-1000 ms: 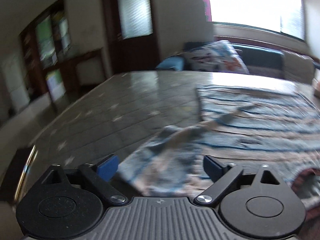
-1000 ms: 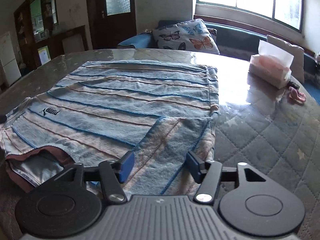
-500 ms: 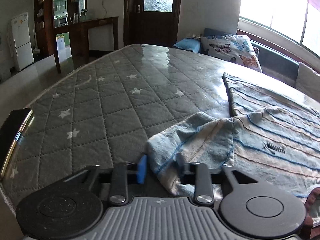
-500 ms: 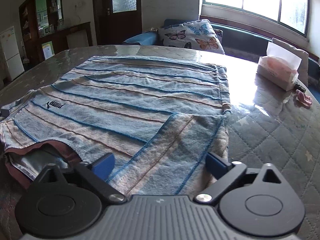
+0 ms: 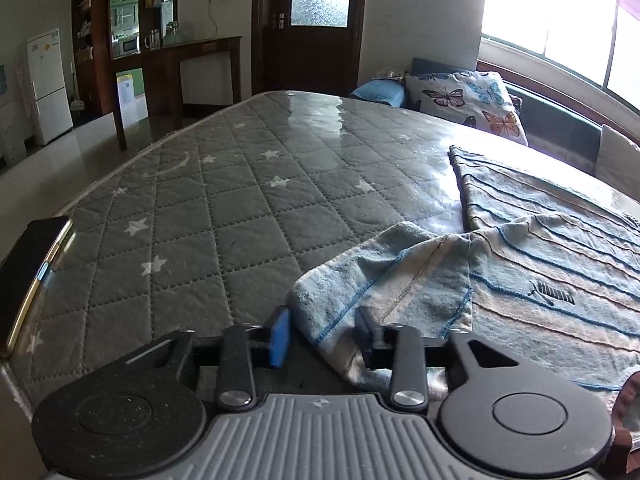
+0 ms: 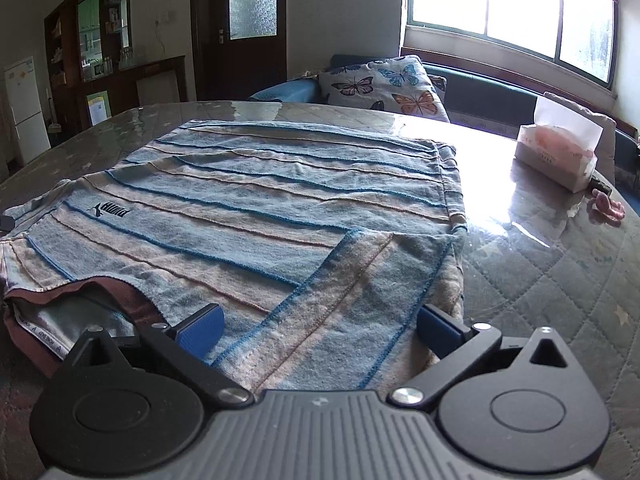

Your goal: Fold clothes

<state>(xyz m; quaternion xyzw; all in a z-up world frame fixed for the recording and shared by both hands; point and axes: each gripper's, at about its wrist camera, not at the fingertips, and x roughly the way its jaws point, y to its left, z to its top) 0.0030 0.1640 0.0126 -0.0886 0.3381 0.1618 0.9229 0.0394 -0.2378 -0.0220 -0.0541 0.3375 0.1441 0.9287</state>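
Your striped shirt (image 6: 256, 208) lies flat on the quilted grey table cover (image 5: 192, 216), front up, with pale blue and beige bands, thin blue seam lines and a small dark logo on the chest. Its brown-edged collar (image 6: 80, 292) sits at the near side in the right wrist view. The right sleeve (image 6: 360, 304) is folded inward across the body of the shirt, lying smooth. The left sleeve (image 5: 384, 276) is bunched and lifted slightly off the cover, with its cuff edge pulled toward you.

Your left gripper (image 5: 320, 332) is clamped on that left sleeve: the blue pads are drawn close, with the cloth pinched between them. Your right gripper (image 6: 320, 326) is spread wide, its blue pads apart on either side of the folded right sleeve, gripping nothing; whether the pads touch the fabric is unclear.

A dark phone (image 5: 28, 276) lies at the table's left edge. A tissue pack (image 6: 560, 156) stands on the far right, near the butterfly cushion (image 6: 384, 84).
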